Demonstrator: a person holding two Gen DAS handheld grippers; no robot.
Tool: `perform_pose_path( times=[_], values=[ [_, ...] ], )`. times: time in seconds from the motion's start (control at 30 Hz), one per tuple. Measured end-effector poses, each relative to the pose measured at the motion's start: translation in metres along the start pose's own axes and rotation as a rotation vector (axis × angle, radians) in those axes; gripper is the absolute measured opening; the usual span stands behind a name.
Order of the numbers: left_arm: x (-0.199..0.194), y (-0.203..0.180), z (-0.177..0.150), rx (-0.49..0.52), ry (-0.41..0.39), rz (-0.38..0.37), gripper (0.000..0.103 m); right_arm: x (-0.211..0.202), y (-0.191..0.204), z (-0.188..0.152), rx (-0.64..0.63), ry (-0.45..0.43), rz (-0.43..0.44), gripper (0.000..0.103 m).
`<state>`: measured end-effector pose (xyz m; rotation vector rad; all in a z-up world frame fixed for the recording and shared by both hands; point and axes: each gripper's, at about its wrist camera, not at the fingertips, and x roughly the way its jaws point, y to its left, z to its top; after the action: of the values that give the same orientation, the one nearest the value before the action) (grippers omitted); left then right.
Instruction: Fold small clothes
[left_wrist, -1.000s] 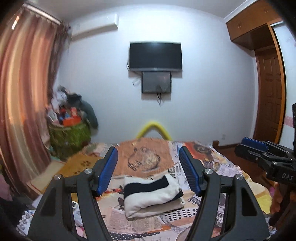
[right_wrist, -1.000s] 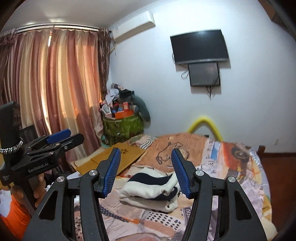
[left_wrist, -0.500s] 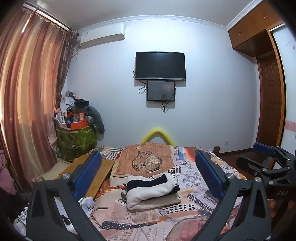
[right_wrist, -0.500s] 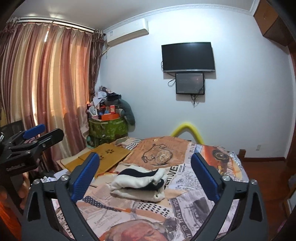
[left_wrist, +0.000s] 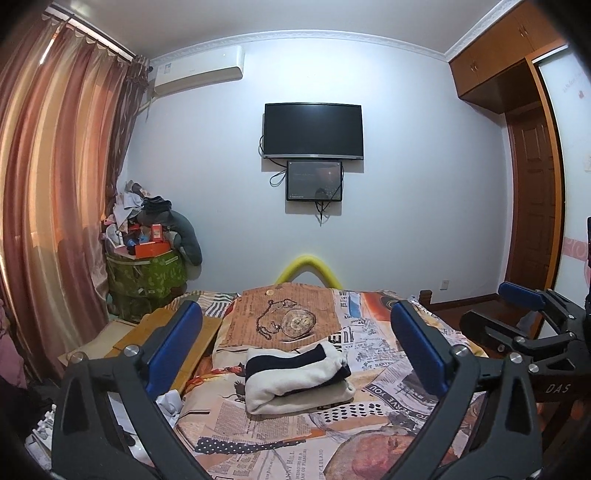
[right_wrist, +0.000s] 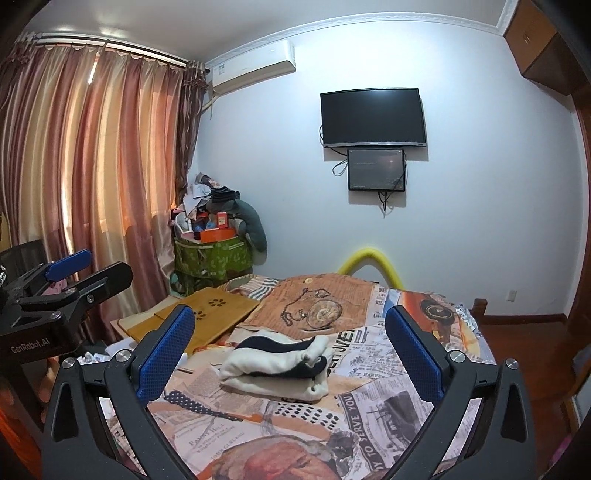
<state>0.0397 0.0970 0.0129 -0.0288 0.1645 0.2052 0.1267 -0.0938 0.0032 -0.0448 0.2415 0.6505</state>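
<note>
Both sets of tongs now stand fully spread and empty; one second earlier each pair was noticeably narrower and sat closer to the garment. The left tongs (left_wrist: 295, 347) and the right tongs (right_wrist: 290, 345) have backed away from the folded garment (left_wrist: 297, 380), which lies free on the bed (left_wrist: 388, 424). Judgement: the release is complete and this fold is most likely finished.

Garment location: in the left wrist view it lies at 6 o'clock from the pocket-watch print (left_wrist: 291, 321), framed between the two blue pads but well clear of both. In the right wrist view the garment (right_wrist: 277, 363) sits slightly toward 9 o'clock of centre, again untouched. It is a compact cream bundle with dark bands, edges stacked.

Pose: both tools point almost level, tipped slightly down toward the bed. The right tongs appear at 3 o'clock in the left view, the left tongs at 9 o'clock in the right view, so the two are held side by side.
</note>
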Motion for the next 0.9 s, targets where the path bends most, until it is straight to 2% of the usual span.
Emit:
perform_pose_path(
  times=[0.9],
  values=[
    [0.0091, 0.0096, -0.0047, -0.033, 0.016, -0.009, 0.103, -0.0052, 0.0004, 0.0011, 0.010, 0.001, -0.008, 0.103]
  ],
)
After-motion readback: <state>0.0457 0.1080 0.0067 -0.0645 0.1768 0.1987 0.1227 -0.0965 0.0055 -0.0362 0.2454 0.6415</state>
